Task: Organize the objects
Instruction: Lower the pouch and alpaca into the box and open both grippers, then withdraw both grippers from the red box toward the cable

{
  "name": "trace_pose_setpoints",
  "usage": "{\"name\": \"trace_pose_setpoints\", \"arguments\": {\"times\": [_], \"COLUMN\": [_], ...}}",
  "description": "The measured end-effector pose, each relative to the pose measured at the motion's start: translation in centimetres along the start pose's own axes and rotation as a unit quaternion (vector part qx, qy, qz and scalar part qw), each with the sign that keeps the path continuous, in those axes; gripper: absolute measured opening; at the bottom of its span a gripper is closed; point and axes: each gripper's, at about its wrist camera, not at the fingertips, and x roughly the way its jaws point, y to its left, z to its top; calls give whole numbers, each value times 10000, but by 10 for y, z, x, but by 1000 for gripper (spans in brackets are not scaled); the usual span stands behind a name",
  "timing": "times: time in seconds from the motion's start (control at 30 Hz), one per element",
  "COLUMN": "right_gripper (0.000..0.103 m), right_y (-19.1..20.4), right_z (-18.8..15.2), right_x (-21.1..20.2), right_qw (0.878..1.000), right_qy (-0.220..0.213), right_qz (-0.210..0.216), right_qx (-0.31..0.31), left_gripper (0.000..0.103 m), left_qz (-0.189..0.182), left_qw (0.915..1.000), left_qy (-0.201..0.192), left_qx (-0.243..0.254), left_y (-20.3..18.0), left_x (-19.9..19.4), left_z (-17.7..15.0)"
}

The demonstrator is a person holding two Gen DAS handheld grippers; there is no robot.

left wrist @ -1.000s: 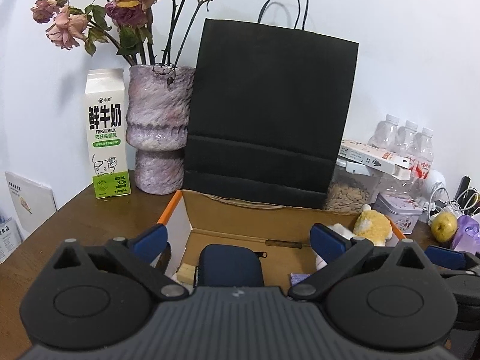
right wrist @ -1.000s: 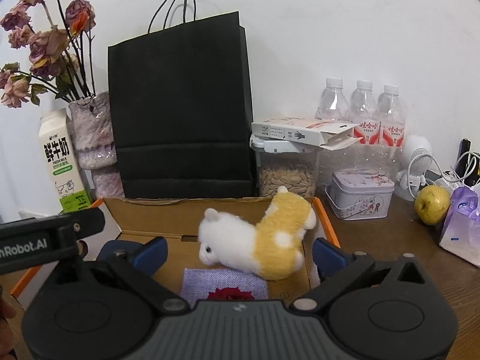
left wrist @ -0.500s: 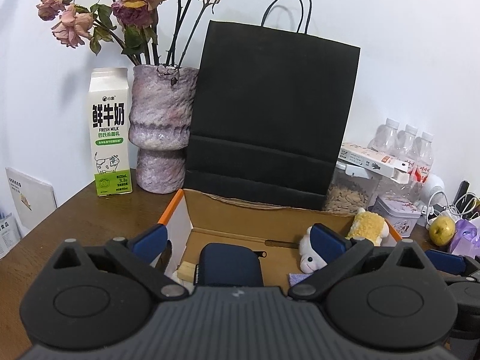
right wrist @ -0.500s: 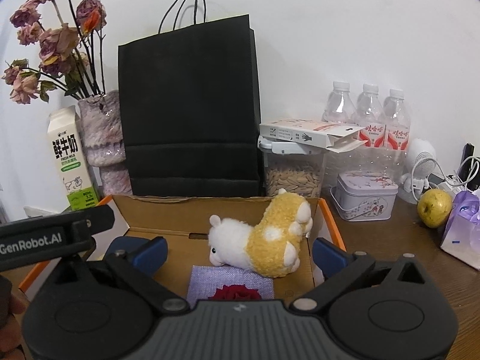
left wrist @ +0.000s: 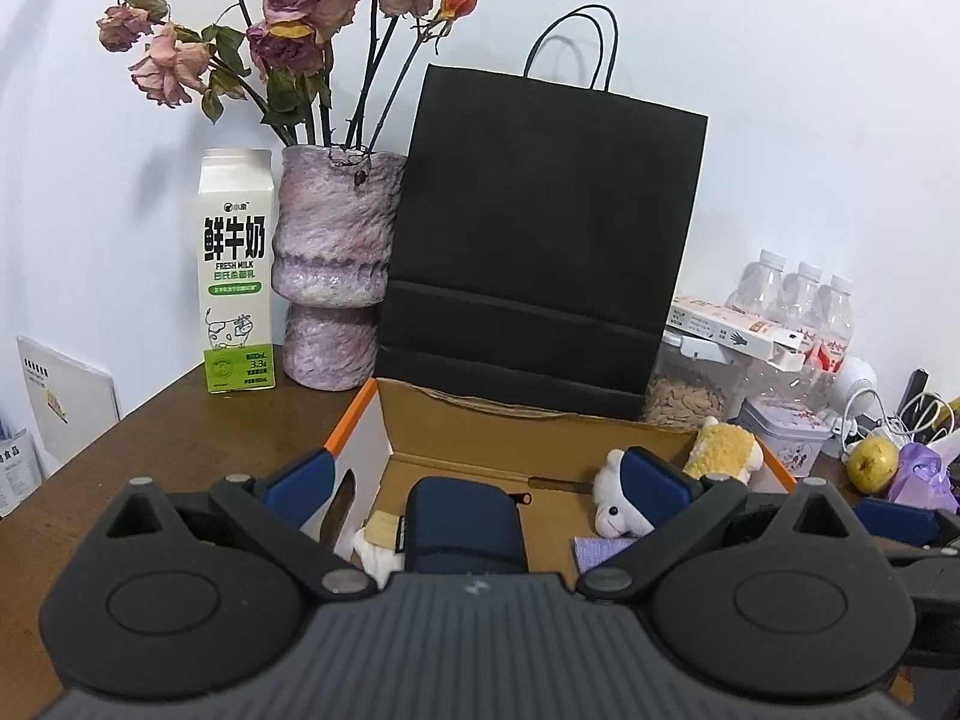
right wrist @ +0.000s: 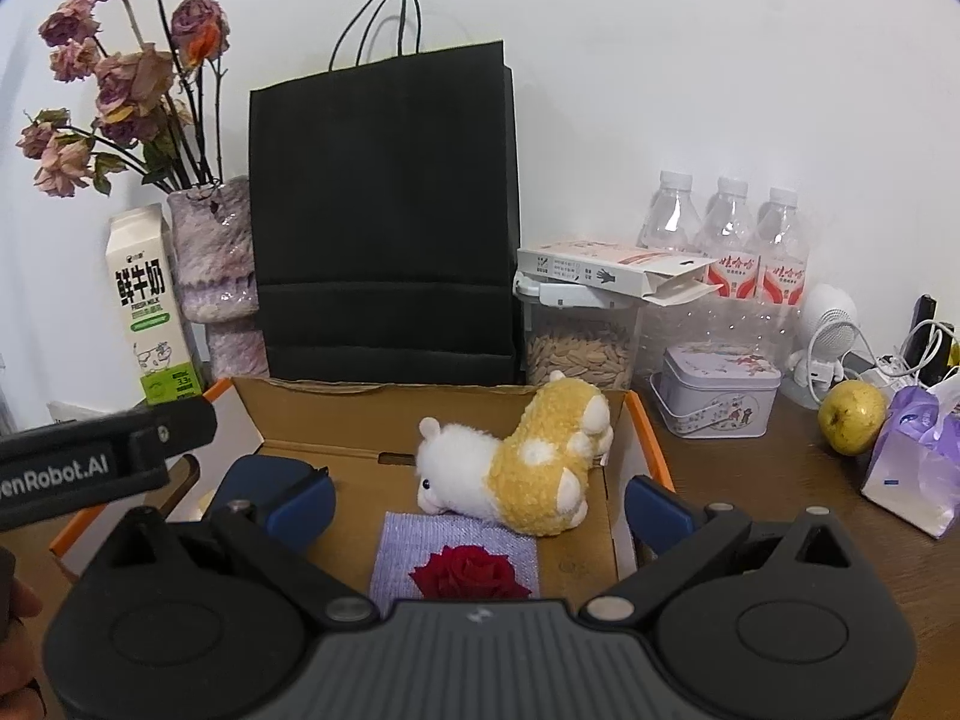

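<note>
Both jaws spread wide, empty, above cardboard box (right wrist: 618, 516)

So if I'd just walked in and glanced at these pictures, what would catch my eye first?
Probably the tall black paper bag with cord handles, standing against the white wall behind an open cardboard box with orange edges. Inside the box, a fluffy white and yellow plush animal lies on its side, beside a lilac cloth bearing a red rose. To the left, dried pink roses in a mottled purple vase stand next to a white and green milk carton.
</note>
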Motion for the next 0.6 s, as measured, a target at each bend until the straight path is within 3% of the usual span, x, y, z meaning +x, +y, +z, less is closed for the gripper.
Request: {"name": "trace_pose_setpoints", "arguments": {"times": [0.6], "right_gripper": [103], "right_y": [6], "right_z": [-26], "right_x": [-56], "right_qw": [9992], "right_qy": [-356], "right_qz": [-12], "right_qx": [-187], "left_gripper": [103], "left_qz": [-32], "left_qw": [9997], "left_qy": [-227], "left_qx": [-61], "left_y": [15], "left_x": [-49], "left_z": [-24]}}
